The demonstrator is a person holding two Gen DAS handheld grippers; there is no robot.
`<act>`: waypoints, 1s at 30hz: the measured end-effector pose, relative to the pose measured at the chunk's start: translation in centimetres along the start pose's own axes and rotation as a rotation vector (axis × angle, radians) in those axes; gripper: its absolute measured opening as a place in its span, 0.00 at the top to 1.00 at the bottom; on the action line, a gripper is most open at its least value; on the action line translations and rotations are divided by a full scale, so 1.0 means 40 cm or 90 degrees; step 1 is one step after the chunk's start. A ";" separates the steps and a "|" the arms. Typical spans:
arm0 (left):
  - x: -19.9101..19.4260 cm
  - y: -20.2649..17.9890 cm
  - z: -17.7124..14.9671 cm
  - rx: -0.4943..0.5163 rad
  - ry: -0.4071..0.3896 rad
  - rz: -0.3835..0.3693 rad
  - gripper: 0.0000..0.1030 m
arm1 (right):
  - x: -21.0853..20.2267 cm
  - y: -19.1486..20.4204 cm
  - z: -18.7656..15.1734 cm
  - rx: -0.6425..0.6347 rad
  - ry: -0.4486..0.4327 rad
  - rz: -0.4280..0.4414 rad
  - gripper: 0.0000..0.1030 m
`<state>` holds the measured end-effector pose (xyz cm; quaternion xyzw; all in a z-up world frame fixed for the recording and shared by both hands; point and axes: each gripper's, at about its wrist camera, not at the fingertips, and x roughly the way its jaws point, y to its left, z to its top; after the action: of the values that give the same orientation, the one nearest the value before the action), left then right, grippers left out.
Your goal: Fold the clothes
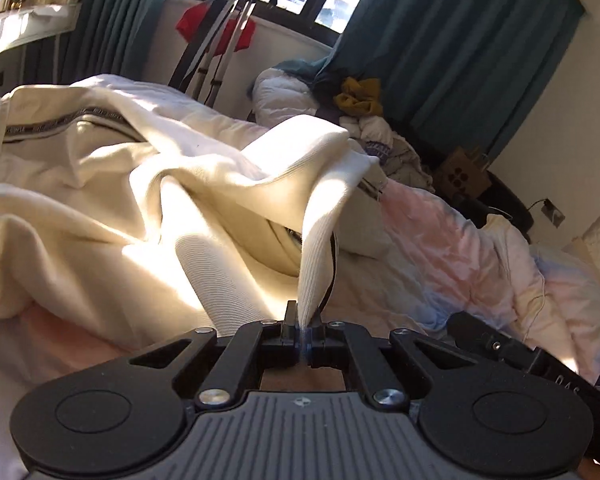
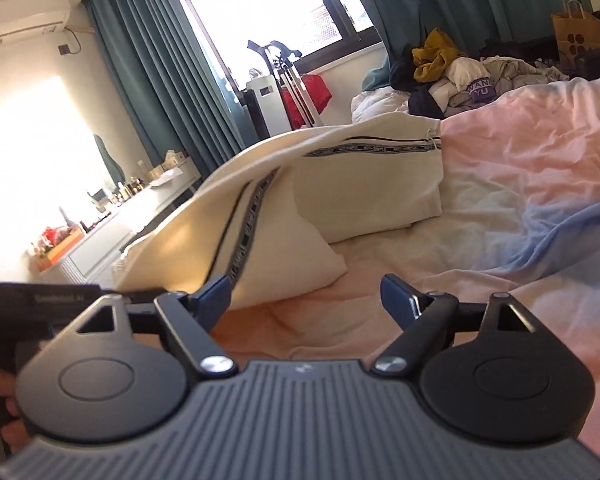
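Note:
A cream garment [image 1: 112, 184] with a black lettered stripe lies rumpled across the bed. My left gripper [image 1: 305, 326] is shut on a ribbed cuff or hem [image 1: 320, 256] of it, and the cloth rises in a peak from the jaws. In the right wrist view the same cream garment [image 2: 340, 188] lies partly folded, its stripe running toward the camera. My right gripper [image 2: 305, 294] stands open just above the bedsheet, nothing between its blue pads [image 2: 396, 294]; its left pad sits close to the garment's near edge.
The bed is covered by a pink, white and blue sheet [image 2: 520, 184]. A heap of other clothes [image 2: 460, 72] lies at the far end by teal curtains. A black and silver stand [image 1: 224, 40] is at the window. A cluttered dresser [image 2: 100, 220] stands left.

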<state>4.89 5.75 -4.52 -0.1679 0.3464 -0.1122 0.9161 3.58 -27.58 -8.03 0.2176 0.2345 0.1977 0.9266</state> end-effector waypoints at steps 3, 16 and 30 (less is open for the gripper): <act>-0.007 0.027 -0.005 -0.021 0.000 -0.001 0.97 | 0.026 -0.005 0.033 0.048 0.012 0.011 0.27; 0.016 0.096 0.030 -0.003 -0.012 -0.043 0.97 | 0.461 -0.112 0.336 0.190 0.016 -0.122 0.27; 0.104 0.200 0.030 -0.038 0.025 -0.201 0.97 | 0.812 -0.228 0.429 0.140 0.004 -0.265 0.58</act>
<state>9.46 12.03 -9.25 -0.2452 0.3367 -0.2481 0.8746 41.30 -25.23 -10.23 0.2637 0.2971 -0.0238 0.9174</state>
